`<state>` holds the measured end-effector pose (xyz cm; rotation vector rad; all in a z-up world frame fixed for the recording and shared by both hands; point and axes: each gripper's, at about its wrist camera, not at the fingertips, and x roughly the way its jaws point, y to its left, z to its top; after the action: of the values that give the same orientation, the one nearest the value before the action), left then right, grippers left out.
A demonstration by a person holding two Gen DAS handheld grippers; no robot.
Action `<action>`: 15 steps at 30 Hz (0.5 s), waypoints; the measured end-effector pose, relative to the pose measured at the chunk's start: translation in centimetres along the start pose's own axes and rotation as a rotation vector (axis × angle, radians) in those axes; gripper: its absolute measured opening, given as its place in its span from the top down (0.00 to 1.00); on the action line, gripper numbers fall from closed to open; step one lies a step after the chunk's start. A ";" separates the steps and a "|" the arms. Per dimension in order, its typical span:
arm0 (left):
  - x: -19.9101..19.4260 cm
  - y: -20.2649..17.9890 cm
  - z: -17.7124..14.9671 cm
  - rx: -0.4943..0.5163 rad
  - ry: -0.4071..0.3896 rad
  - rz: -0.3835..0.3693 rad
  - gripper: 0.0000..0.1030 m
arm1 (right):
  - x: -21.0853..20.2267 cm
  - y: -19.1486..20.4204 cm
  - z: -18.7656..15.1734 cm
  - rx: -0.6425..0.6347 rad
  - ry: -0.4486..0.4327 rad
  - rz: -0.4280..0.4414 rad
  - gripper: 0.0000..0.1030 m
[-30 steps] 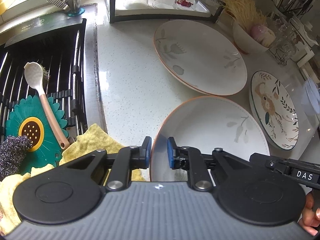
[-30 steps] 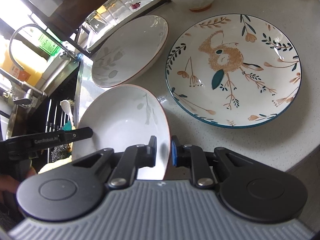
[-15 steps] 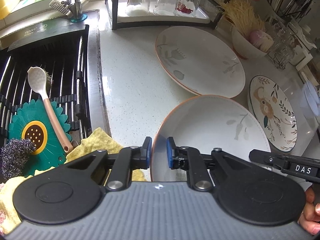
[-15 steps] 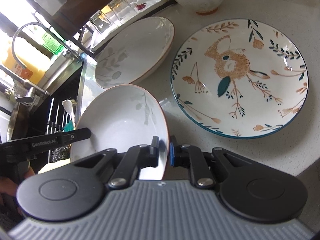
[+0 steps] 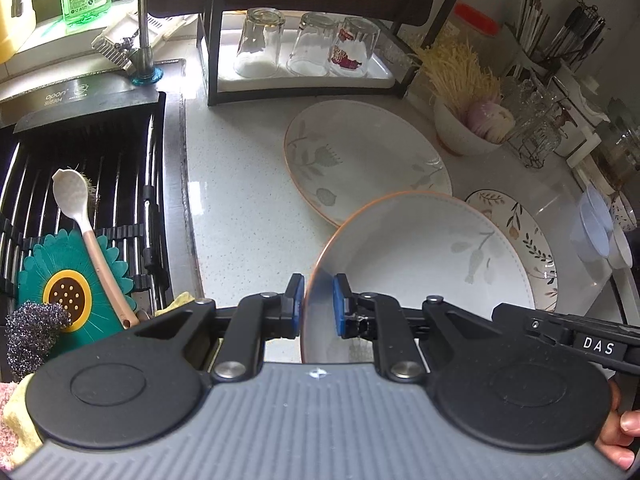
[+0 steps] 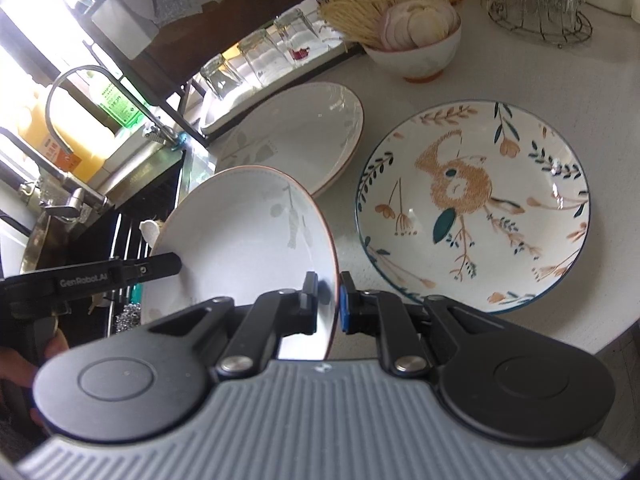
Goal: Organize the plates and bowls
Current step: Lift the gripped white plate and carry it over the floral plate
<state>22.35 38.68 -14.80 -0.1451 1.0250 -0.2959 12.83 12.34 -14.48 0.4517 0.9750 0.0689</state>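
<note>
Nearest, both grippers are pinching 1 white plate [image 5: 420, 256] by opposite edges. The left gripper [image 5: 317, 300] is clamping its blue pads on the left rim, jaws almost closed with only the rim's thickness between them. The right gripper [image 6: 329, 298] is doing the same on the right rim, jaws likewise nearly shut on the thin edge. Between them the plate is hanging tilted above the counter [image 5: 240, 200], its far edge overlapping the view of the next dishes.

Just beyond, a second white plate [image 5: 364, 160] with an orange rim is lying flat on the counter, probably the stack's base. Beside it to the right, a patterned plate [image 6: 472, 208] is sitting apart. Farther back, a bowl [image 6: 416, 56] of noodles and sliced onion is standing near a rack with 3 upturned glasses [image 5: 308, 48].

What I'd be watching: each grip is holding only a narrow strip of smooth glazed rim, so the plate is likely to slip or swing if either hand is rising faster than the other. If the 2 hands are drifting apart, 1 rim could pull free. Lowering too steeply over the second plate risks chipping rim on rim, and a wide swing right could be knocking the patterned plate.
</note>
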 end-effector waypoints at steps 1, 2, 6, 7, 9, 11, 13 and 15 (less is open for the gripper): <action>-0.1 -0.2 0.2 -0.006 -0.007 -0.005 0.83 | -0.2 -0.2 0.2 0.004 -0.007 0.003 0.87; -0.3 -0.5 0.5 -0.014 -0.013 -0.010 0.83 | -0.5 -0.4 0.4 0.011 -0.012 0.007 0.87; -0.8 -2.1 1.3 -0.014 -0.038 -0.019 0.83 | -1.8 -1.2 1.4 0.002 -0.050 0.016 0.87; -0.9 -2.7 1.5 -0.009 -0.044 -0.017 0.83 | -2.1 -1.5 1.8 0.000 -0.059 0.019 0.87; -1.0 -4.0 1.8 -0.003 -0.059 -0.013 0.83 | -2.7 -2.0 2.4 -0.011 -0.077 0.019 0.87; -1.0 -5.2 2.2 0.001 -0.070 -0.012 0.83 | -3.3 -2.8 3.0 -0.018 -0.093 0.019 0.87; -0.7 -6.4 2.6 0.000 -0.074 -0.014 0.83 | -3.9 -3.9 3.7 -0.021 -0.107 0.022 0.87; -0.1 -7.9 2.9 0.000 -0.077 -0.016 0.83 | -4.3 -5.0 4.3 -0.018 -0.115 0.020 0.87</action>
<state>23.43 31.20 -11.17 -0.1637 0.9474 -0.3023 13.22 5.22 -11.10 0.4440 0.8562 0.0689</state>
